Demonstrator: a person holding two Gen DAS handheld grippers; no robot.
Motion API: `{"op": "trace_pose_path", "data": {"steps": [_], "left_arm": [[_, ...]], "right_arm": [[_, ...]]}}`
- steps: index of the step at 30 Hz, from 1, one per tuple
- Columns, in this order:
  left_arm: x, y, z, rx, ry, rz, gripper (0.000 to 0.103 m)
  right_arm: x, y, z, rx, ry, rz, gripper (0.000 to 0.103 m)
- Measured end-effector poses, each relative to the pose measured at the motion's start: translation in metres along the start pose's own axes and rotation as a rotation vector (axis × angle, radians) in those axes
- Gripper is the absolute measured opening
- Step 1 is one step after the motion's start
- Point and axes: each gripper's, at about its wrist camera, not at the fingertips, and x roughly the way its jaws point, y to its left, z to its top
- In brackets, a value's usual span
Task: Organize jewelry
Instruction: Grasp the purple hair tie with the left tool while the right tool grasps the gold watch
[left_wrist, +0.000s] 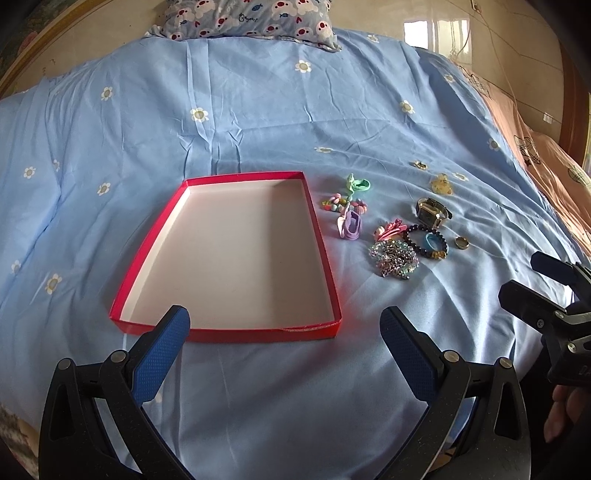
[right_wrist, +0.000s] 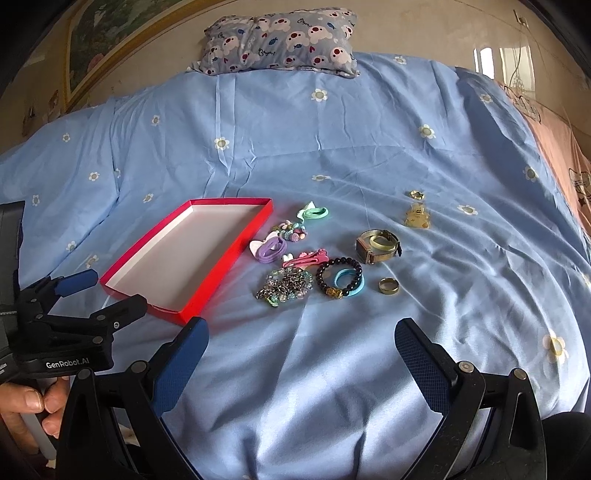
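An empty red tray (left_wrist: 321, 236) with a white floor lies on the blue bedsheet; it also shows in the right wrist view (right_wrist: 236, 254). To its right lie a watch (right_wrist: 376, 245), a dark bead bracelet (right_wrist: 356, 273), a crystal bead chain (right_wrist: 286, 286), a metal ring (right_wrist: 388, 285), purple (right_wrist: 271, 251) and green (right_wrist: 314, 213) hair ties, pink clips (right_wrist: 306, 258) and a yellow charm (right_wrist: 416, 218). My left gripper (left_wrist: 284, 328) is open, just before the tray's near edge. My right gripper (right_wrist: 301, 339) is open, short of the jewelry.
A patterned pillow (right_wrist: 280, 37) lies at the head of the bed. A pink blanket (left_wrist: 554, 170) covers the right side. The other gripper shows at the right edge of the left wrist view (left_wrist: 532, 280) and at the left in the right wrist view (right_wrist: 107, 291).
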Motion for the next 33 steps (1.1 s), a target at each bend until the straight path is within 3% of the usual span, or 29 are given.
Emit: {"op": "trace_pose_path", "data": {"steps": [9,13,17,27,33], "left_arm": [[0.021,-0.002,0.019,0.020,0.027,-0.043,0.103],[0.032,-0.002,0.033,0.035,0.032,-0.065,0.098],[0.044,-0.006,0.051,0.069,0.032,-0.082,0.088],[0.088,-0.021,0.090,0.144,0.088,-0.147,0.076],[0.118,-0.036,0.108,0.197,0.125,-0.174,0.069]], "right_arm": [[0.013,-0.019,0.008,0.041,0.026,-0.006,0.100],[0.019,-0.029,0.015,0.069,0.032,0.000,0.100],[0.028,-0.044,0.023,0.100,0.047,-0.005,0.089],[0.061,-0.082,0.054,0.179,0.083,-0.035,0.054],[0.094,-0.102,0.070,0.208,0.129,-0.055,0.043]]}}
